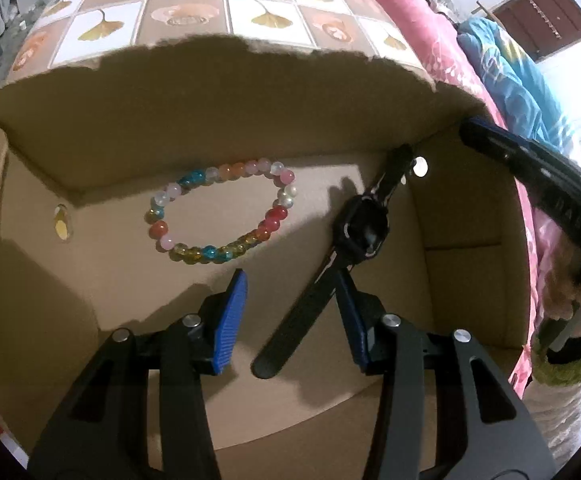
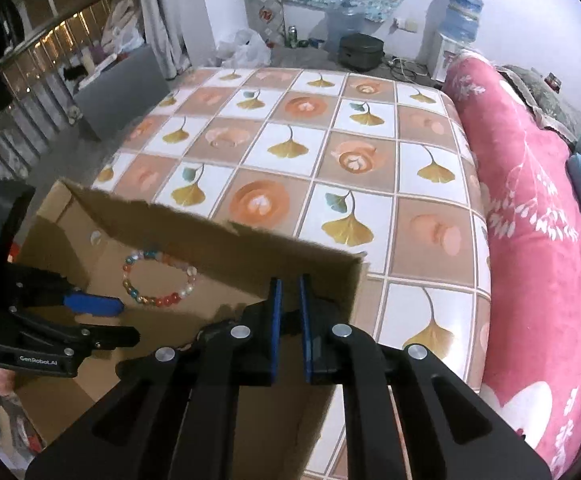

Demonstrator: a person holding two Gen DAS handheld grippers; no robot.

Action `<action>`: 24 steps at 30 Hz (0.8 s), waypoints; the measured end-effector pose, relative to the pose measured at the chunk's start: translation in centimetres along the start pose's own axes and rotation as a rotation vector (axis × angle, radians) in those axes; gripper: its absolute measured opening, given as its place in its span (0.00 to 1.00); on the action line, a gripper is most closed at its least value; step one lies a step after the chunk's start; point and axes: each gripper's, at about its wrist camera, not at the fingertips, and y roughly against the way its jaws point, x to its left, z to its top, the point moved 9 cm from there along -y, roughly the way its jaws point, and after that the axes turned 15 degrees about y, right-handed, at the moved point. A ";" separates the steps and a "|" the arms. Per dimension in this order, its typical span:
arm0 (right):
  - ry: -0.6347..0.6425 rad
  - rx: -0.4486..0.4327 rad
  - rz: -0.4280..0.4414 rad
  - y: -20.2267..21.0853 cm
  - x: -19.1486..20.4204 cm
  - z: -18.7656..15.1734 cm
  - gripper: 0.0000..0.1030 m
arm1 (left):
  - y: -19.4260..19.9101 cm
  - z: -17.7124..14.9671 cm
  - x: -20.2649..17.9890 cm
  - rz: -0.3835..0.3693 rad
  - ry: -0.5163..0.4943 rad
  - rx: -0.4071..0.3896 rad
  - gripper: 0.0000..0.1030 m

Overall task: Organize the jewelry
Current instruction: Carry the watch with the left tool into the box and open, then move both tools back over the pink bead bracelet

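Right now my left gripper [image 1: 290,300] hangs inside the cardboard box [image 1: 218,80], low in the centre of the left wrist view, its blue fingers [image 1: 230,320] spread wide with nothing between the pads. A black watch [image 1: 360,228] lies on the box floor, right of centre; its near strap runs down toward the right finger and seems to touch or pass just beside it, though I cannot tell which. The bead bracelet [image 1: 220,212] lies flat in the middle of the frame, just beside the far wall and clear of the watch.

From the right wrist view, my right gripper [image 2: 289,332] sits in the lower centre of the frame, at the box's right wall [image 2: 342,280]. Its blue fingers [image 2: 276,320] stand close together with a narrow gap and pinch nothing I can see. The bracelet [image 2: 158,280] shows at lower left on the box floor, and the left gripper [image 2: 94,306] reaches in from the left edge. The box rests on a bench [image 2: 290,140] covered in a leaf and flower check cloth; a pink quilt [image 2: 530,220] fills the right side.
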 end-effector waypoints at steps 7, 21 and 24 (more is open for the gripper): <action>-0.037 -0.100 0.002 3.7 -0.8 0.8 0.10 | 5.1 -0.7 -1.0 -0.114 -0.060 -0.141 0.42; -0.026 -0.436 -0.007 19.1 4.5 -8.5 0.60 | 15.3 -17.3 -1.3 -0.305 -0.391 -0.411 0.80; -0.033 -0.435 0.001 19.1 6.3 -12.3 0.62 | 13.0 -19.4 0.4 -0.255 -0.367 -0.419 0.81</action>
